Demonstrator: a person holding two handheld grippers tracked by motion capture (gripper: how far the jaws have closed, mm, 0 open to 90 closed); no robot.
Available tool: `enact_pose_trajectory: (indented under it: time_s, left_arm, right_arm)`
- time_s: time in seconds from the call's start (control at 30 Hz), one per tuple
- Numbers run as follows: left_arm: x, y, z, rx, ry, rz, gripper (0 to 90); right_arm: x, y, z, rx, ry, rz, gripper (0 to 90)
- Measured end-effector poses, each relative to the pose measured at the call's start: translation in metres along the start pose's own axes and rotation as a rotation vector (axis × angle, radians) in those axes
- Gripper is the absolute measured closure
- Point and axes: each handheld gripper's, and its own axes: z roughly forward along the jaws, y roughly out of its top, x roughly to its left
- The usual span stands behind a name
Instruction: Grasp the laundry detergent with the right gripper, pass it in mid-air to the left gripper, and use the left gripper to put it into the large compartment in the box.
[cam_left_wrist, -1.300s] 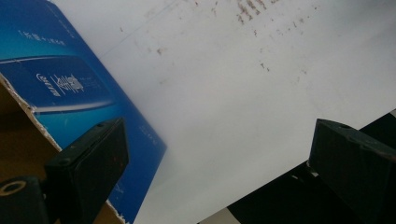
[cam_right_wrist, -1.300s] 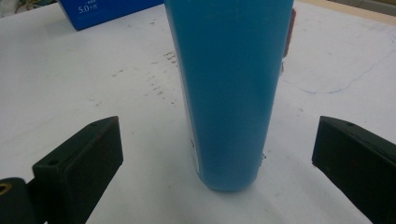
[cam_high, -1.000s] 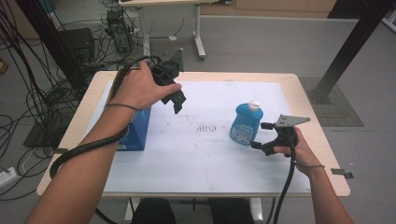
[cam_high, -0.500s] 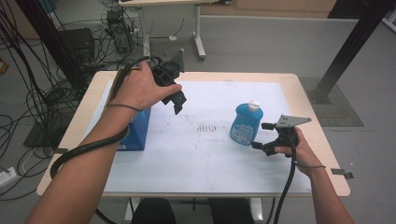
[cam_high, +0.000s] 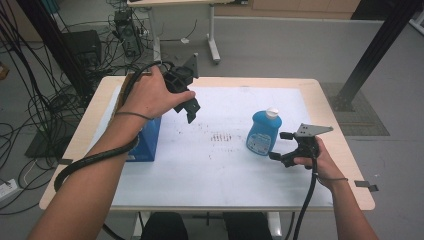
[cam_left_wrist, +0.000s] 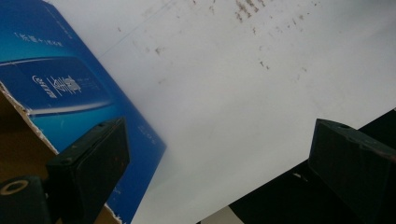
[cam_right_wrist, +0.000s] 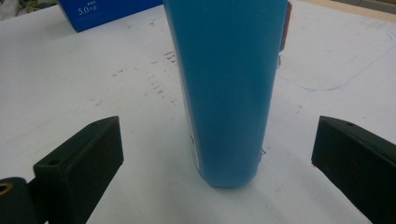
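Observation:
A blue bottle (cam_high: 263, 132) with a white cap stands upright on the white sheet (cam_high: 215, 160) right of centre. In the right gripper view the bottle (cam_right_wrist: 229, 84) rises just ahead of the two wide-apart jaws. My right gripper (cam_high: 281, 147) is open, low on the table, just right of the bottle and not touching it. A blue box (cam_high: 145, 142) with an open cardboard top stands at the left; its side (cam_left_wrist: 70, 88) shows in the left gripper view. My left gripper (cam_high: 190, 111) is open, held in the air above the box's right edge, jaws pointing down with nothing between them.
The wooden table (cam_high: 350, 165) ends close behind the right hand. Brown stains (cam_high: 222, 137) mark the sheet's middle. Cables (cam_high: 45, 115) and equipment lie on the floor at the left, another table's leg (cam_high: 212, 35) stands behind, and a black post (cam_high: 375, 50) rises at the right.

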Motion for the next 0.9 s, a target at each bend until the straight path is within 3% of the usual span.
enact_pose_trajectory:
  time_s: [0.9]
  left_arm:
    - [0.0,-0.0022,0.0003,-0.007,-0.006,-0.007,5.9]
  right_arm:
    - [-0.0008,-0.0002,-0.0012,-0.001,0.001,0.003,2.1]
